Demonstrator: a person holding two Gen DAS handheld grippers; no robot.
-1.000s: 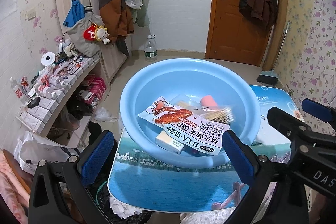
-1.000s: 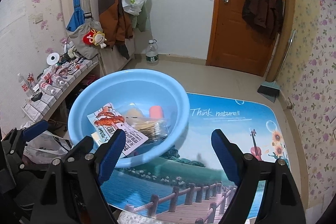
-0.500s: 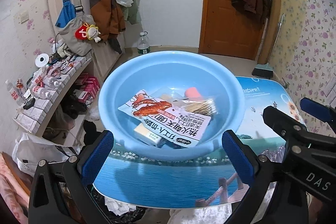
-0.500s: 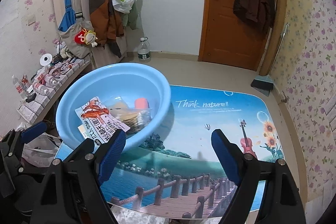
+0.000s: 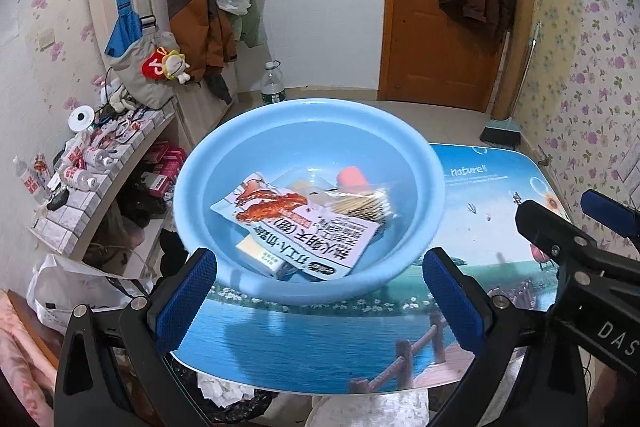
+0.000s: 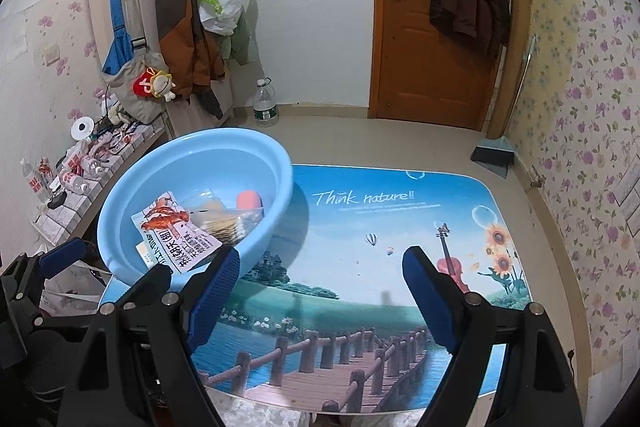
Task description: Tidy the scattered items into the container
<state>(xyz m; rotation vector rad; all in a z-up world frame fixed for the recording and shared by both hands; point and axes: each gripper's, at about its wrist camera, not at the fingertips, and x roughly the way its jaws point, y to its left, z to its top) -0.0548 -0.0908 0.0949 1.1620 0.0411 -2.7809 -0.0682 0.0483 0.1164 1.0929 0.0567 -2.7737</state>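
— Right wrist view showed what, then?
— Snack packet [image 6: 176, 231], swabs [image 6: 228, 223] and an orange piece [image 6: 249, 200] already lay in the basin [image 6: 280, 163] at the worktop's [image 6: 400, 227] left edge. Nothing loose remained there.
— Jaws?
— Left gripper [image 5: 320, 295] and right gripper [image 6: 320, 295] both stood wide, empty. Tidying looked finished.

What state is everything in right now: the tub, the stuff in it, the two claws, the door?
Blue basin: upright on the table, holding items.
Snack packet: lying inside the basin, on top of the other items.
Cotton swab bag: inside the basin, partly under the packet.
Table: no loose items in view.
Left claw: open, holding nothing.
Right claw: open, holding nothing.
Door: closed.
Water bottle: upright on the floor.
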